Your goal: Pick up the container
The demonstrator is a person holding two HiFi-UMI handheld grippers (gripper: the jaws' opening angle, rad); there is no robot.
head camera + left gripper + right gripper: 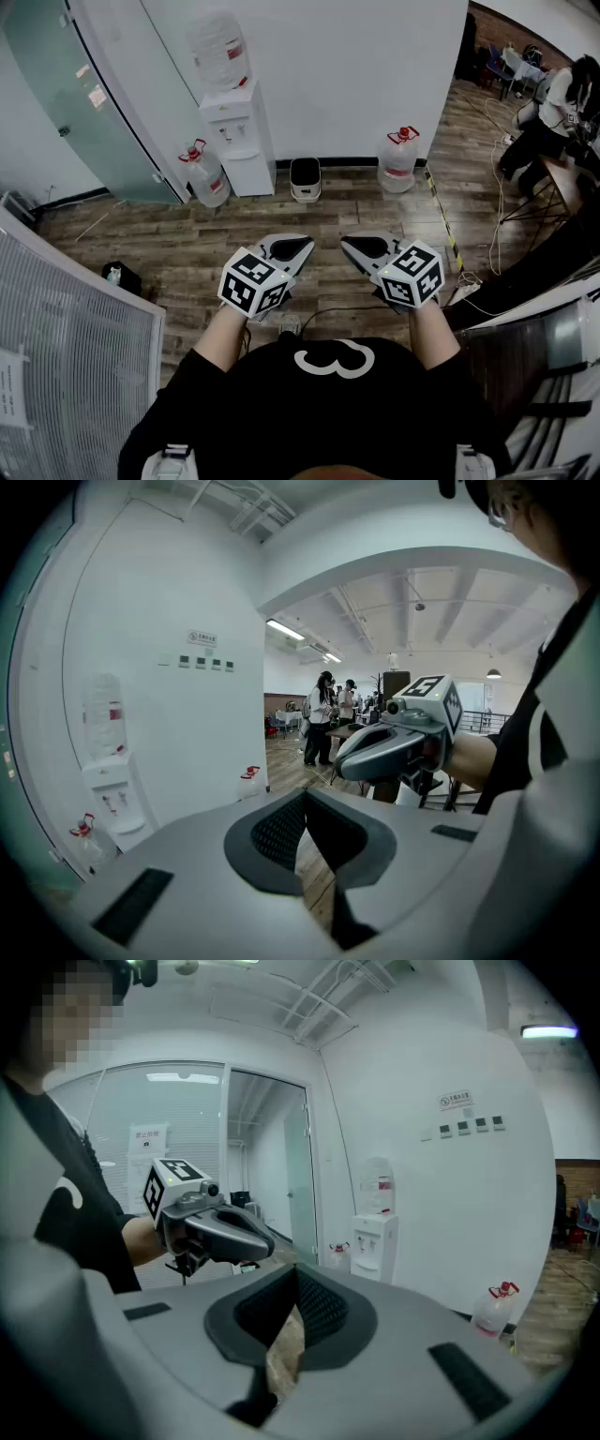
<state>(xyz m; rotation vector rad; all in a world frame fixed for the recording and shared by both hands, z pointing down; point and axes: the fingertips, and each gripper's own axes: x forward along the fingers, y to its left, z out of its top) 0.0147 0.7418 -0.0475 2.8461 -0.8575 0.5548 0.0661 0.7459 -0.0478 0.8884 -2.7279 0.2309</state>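
Both grippers are held side by side in front of the person's chest, above the wooden floor. My left gripper (302, 246) (305, 803) has its jaws closed together with nothing between them. My right gripper (350, 245) (295, 1283) is shut and empty too. Each shows in the other's view: the right gripper (394, 747) and the left gripper (211, 1227). Ahead, along the white wall, stand a small white bin (305, 178), a clear water jug (398, 161) to its right and a second jug (206, 176) left of the water dispenser (239, 131). All are well beyond both grippers.
A large bottle (220, 52) sits on top of the dispenser. A glass partition (56, 94) and a white grille panel (66, 356) close off the left. A small dark object (122, 277) lies on the floor at left. Cables (497, 216), desks and people (553, 112) fill the right.
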